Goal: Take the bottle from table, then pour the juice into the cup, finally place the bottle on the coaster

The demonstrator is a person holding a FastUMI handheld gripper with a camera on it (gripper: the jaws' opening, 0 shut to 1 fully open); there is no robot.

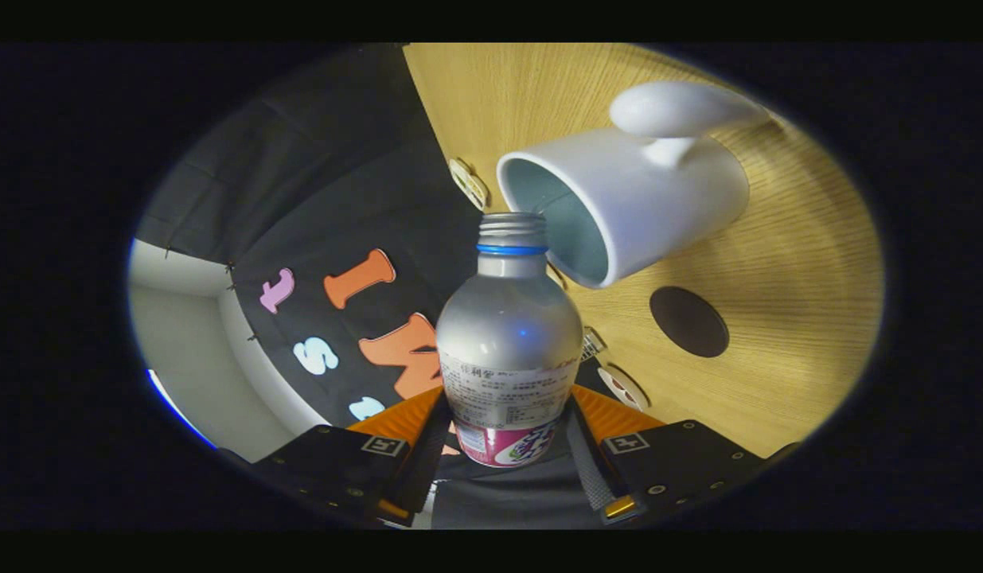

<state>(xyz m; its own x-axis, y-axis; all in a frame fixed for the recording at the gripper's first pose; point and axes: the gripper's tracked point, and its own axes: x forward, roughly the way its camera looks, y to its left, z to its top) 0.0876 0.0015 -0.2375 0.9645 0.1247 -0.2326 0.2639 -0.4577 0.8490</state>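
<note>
I had my claw (509, 446) closed on the bottle (509, 334), one finger (427, 434) pressed to each side of its lower body where the printed label wraps round; the view was rolled hard over, so the wooden table (778, 263) stood like a wall beyond the fingers, which I took to mean the bottle was tipped for pouring; its open threaded neck, with a blue ring below the threads, pointed at the white cup (626, 199), the mouth lying right at the cup's rim; whether juice was running I could not tell; the dark round coaster (688, 321) lay on the wood just beside the cup, apart from it.

The bottle looked to me like thin metal, smooth and glossy above the label; I judged it stiff enough to bear a firm squeeze yet slick on the bare shoulder, so the labelled waist seemed the right place to hold, low enough to leave the neck free; part-filled, its weight would likely shift toward the neck as it tilted; the cup looked like ceramic, hard and chippable, so I reckoned the neck should not knock its rim.
</note>
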